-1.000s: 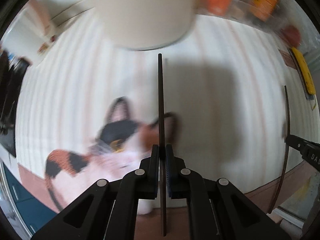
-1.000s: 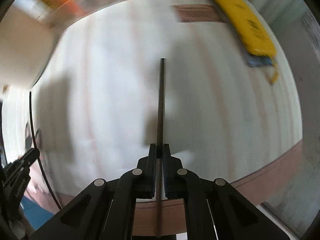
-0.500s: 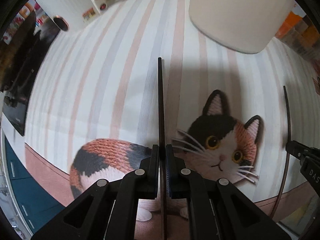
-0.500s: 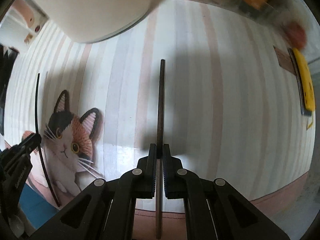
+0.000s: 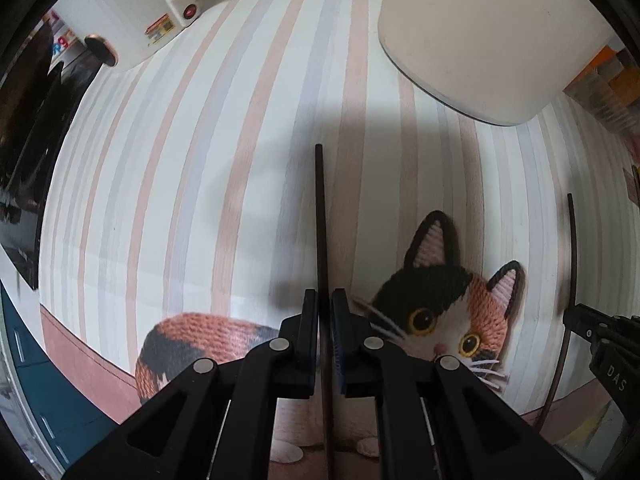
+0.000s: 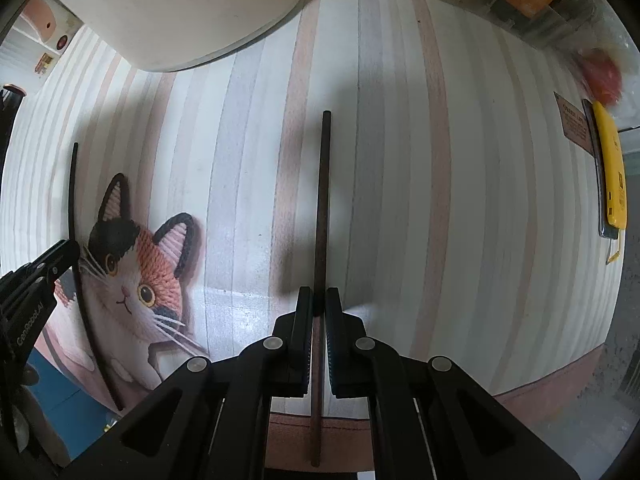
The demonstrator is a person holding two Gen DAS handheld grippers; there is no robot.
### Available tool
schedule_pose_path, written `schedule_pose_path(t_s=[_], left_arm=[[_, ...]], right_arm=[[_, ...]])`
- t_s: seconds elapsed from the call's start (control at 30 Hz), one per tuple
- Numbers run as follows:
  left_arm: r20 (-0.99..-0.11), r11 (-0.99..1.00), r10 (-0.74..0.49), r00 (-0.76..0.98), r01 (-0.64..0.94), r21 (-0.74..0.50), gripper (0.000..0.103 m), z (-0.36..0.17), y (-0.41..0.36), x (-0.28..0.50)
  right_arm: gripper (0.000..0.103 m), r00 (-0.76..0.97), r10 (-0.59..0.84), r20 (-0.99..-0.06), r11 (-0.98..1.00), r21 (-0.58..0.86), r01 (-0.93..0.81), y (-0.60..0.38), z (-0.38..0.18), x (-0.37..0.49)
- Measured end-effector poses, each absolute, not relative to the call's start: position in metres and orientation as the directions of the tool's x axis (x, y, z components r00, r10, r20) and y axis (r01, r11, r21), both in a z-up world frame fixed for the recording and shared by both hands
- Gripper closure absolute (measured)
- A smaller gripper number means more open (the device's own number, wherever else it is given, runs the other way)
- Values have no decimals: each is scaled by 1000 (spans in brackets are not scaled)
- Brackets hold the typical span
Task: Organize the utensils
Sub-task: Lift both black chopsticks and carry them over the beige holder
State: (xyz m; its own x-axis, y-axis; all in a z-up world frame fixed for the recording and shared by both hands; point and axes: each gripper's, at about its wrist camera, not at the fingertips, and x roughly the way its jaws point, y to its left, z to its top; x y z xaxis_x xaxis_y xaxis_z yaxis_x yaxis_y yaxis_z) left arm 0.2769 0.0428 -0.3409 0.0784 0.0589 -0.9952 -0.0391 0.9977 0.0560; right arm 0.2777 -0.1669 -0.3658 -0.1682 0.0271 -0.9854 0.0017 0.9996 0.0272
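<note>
Striped pink, grey and white matting (image 5: 200, 184) with a calico cat picture (image 5: 444, 312) covers the table, leaving broad bare room in the middle. Its pink border (image 6: 552, 384) runs along the near edge. A large cream container (image 5: 488, 32) stands at the far side. Both grippers point straight down: the left gripper (image 5: 324, 300) is clamped on one dark chopstick (image 5: 320, 216), the right gripper (image 6: 319, 296) on another chopstick (image 6: 323, 200). A yellow gadget (image 6: 610, 168) lies far right.

Both wrist cameras look straight down along their gripper fingers at the striped mat (image 5: 248, 128), from near above it, and both views share the cat picture (image 6: 140, 256).
</note>
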Motion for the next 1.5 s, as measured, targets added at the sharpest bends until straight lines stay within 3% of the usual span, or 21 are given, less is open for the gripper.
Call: schedule_pose_path(t_s=[0.33,0.57,0.93,1.17,1.5], left_arm=[[-992,998,69,103,-16,67,100,-329,0,283],[-985,998,62,164,-39,56,100,-306,9,276],[-930,998,54,365,-59,35,100,-221,19,272],[-873,995,97,477,-55,81,100,-185,25,275],[-810,996,70,582,-85,25,101,-134,33,283]], right_arm=[[96,-169,0,-986,1000,4,-20,-160,-363,277],[97,-100,69,-993,995,62,73,-172,-354,265],[97,175,77,-982,992,93,87,-178,-274,263],[98,335,73,-939,990,109,93,-182,-221,276],[98,487,84,-870,986,144,88,-179,-157,289]])
